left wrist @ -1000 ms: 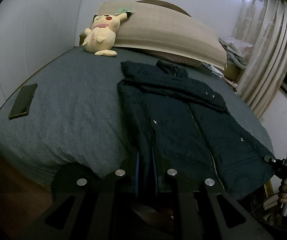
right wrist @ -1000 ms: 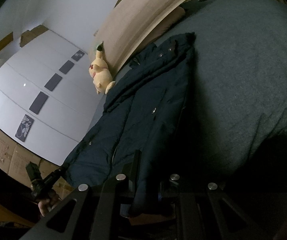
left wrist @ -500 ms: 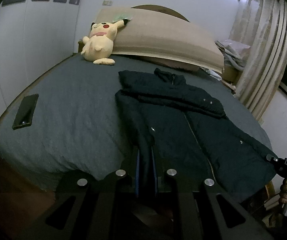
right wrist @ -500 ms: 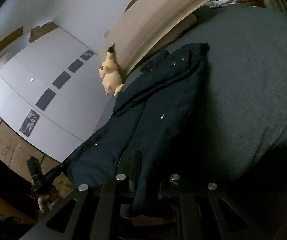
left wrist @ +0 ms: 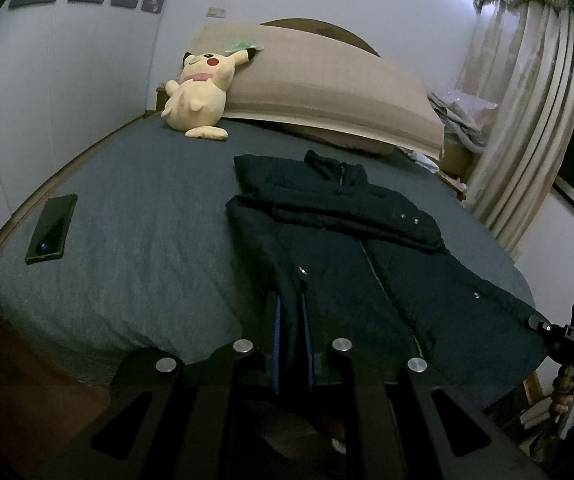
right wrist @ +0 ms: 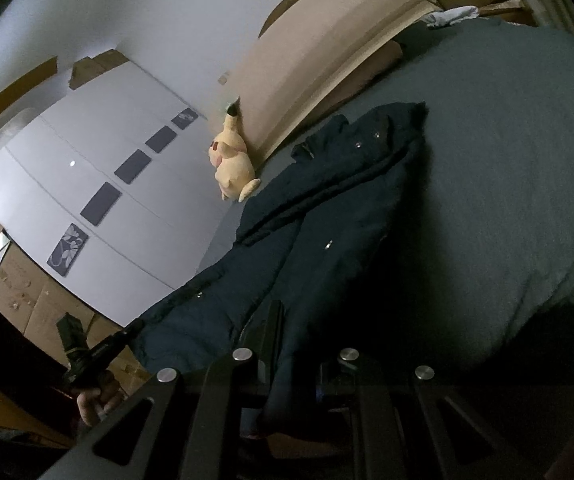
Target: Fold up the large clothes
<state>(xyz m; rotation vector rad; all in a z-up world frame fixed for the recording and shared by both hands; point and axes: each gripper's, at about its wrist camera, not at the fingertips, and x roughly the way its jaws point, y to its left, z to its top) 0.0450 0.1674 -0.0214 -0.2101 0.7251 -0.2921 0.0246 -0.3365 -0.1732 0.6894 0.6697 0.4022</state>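
Navy quilted puffer jacket (left wrist: 367,248) lies front-up on the grey-sheeted bed (left wrist: 135,240), zipped, collar toward the headboard, 1 sleeve folded across its chest, silver snaps showing. Left gripper (left wrist: 290,332) clamps the hem's left corner; right gripper (right wrist: 287,344) clamps the hem's opposite corner.

Bare grey bed (left wrist: 135,248) is lying open left of the dark jacket (left wrist: 367,264), with only a phone (left wrist: 51,229) sitting near its edge (well apart from the jacket). A Pikachu plush (left wrist: 201,94) is blocking the headboard (left wrist: 327,80) side.
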